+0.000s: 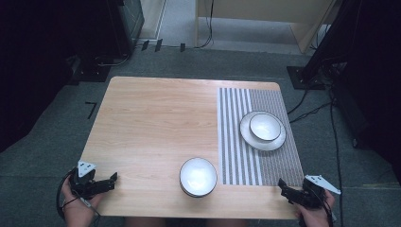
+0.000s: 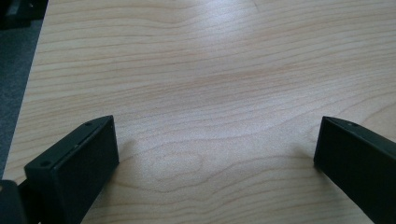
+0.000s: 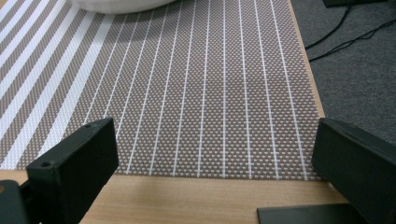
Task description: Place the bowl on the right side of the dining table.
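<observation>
At six o'clock on the table (image 1: 156, 118) stands a bowl (image 1: 198, 176), upright, mouth up, round, with no long axis. Left gripper (image 1: 112, 178) at seven and right gripper (image 1: 282, 183) at five hang with jaws spread, holding nothing. A second bowl (image 1: 265, 126) already rests on a plate (image 1: 249, 137) on the mat (image 1: 236, 161); I judge the near bowl remains to be moved.

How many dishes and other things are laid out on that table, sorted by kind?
Bowls: 2, one near the front edge, one sitting in the plate
Plates: 1
Striped placemats: 1
Total: 4
</observation>
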`<state>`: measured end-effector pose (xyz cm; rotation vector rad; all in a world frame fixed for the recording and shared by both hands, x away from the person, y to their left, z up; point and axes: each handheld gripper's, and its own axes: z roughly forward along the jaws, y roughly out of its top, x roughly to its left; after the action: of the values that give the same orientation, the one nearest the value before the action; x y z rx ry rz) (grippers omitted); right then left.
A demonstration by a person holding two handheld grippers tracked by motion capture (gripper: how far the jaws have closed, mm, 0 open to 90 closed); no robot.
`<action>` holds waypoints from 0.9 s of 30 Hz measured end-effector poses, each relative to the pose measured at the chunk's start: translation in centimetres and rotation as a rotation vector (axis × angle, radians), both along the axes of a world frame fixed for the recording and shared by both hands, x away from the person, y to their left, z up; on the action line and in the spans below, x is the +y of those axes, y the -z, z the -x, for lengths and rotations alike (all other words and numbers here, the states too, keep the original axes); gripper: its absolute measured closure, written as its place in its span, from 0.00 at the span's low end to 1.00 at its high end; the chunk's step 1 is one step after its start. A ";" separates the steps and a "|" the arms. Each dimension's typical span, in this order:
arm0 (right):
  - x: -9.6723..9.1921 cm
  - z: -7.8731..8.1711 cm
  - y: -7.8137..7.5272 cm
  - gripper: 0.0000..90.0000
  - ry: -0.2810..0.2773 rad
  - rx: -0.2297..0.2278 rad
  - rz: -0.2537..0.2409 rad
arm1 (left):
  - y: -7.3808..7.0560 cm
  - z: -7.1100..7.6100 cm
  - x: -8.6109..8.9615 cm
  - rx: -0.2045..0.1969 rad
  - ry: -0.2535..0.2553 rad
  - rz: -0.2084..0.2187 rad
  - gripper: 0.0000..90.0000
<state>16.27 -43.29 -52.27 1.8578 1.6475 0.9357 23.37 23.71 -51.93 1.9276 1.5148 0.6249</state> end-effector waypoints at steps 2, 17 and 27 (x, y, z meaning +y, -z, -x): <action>0.0 0.2 0.1 0.02 -0.012 -0.003 0.001 | 0.0 0.0 0.0 0.000 0.000 0.000 0.00; 0.5 0.5 0.7 0.02 -0.025 -0.002 0.110 | 0.0 0.0 0.0 0.000 0.000 0.000 0.00; 0.9 0.5 0.9 0.01 -0.033 -0.010 0.153 | 0.0 0.0 0.0 0.000 0.002 -0.001 0.00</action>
<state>15.82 -42.40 -53.22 1.7264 1.6983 0.8065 23.36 23.70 -51.93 1.9291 1.5122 0.6248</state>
